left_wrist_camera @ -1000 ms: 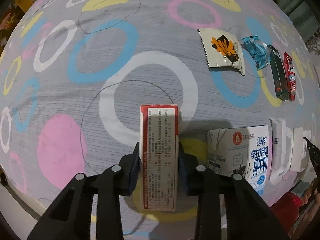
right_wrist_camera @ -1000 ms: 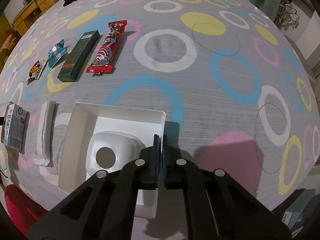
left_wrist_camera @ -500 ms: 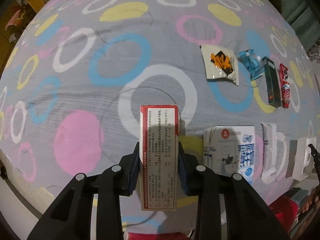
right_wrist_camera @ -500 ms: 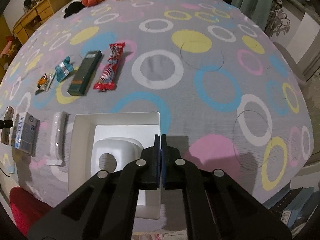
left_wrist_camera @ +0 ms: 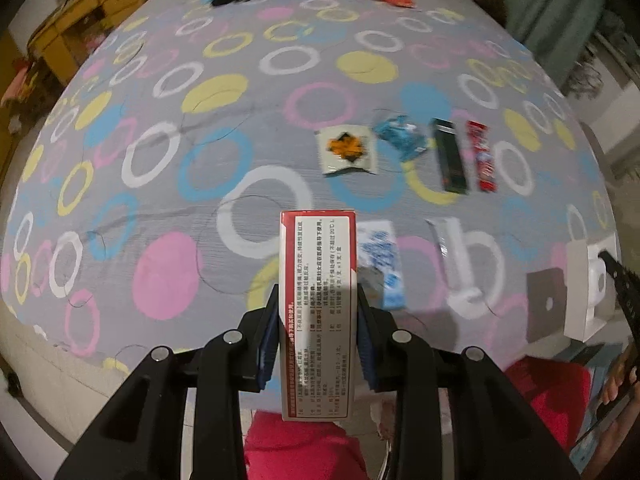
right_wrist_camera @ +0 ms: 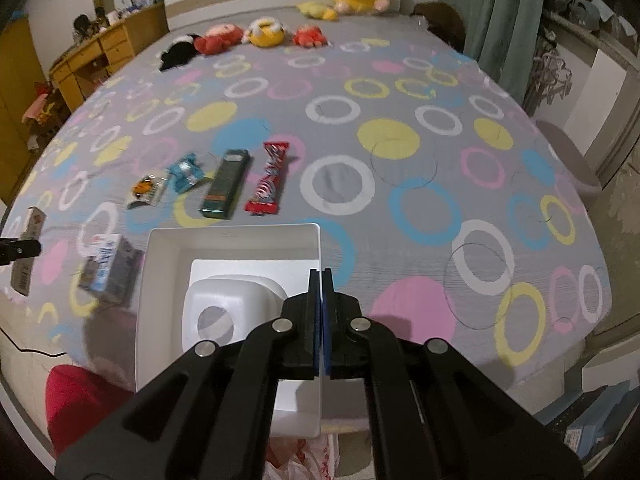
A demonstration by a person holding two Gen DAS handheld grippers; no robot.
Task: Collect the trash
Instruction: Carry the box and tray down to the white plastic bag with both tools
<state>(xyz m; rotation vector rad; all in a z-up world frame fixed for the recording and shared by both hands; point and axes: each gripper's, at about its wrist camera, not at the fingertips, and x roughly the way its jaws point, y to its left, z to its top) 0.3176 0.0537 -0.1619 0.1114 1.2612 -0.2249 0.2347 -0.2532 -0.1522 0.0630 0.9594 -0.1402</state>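
My left gripper is shut on a tall red-and-white carton, held upright above the near edge of the bed. My right gripper is shut on the right wall of an open white box with a white moulded insert inside, and the box hangs off the sheet. The same box shows at the right in the left wrist view. On the sheet lie a blue-and-white milk carton, a white strip, an orange-and-white packet, a blue wrapper, a dark green box and a red wrapper.
The bed's grey sheet bears coloured rings. Plush toys line its far end. A wooden desk stands far left and a green curtain far right. A red object and a plastic bag sit below the near edge.
Both grippers have risen and pulled back from the bed. The carton and the white box came up with them, and much more of the bed now shows.
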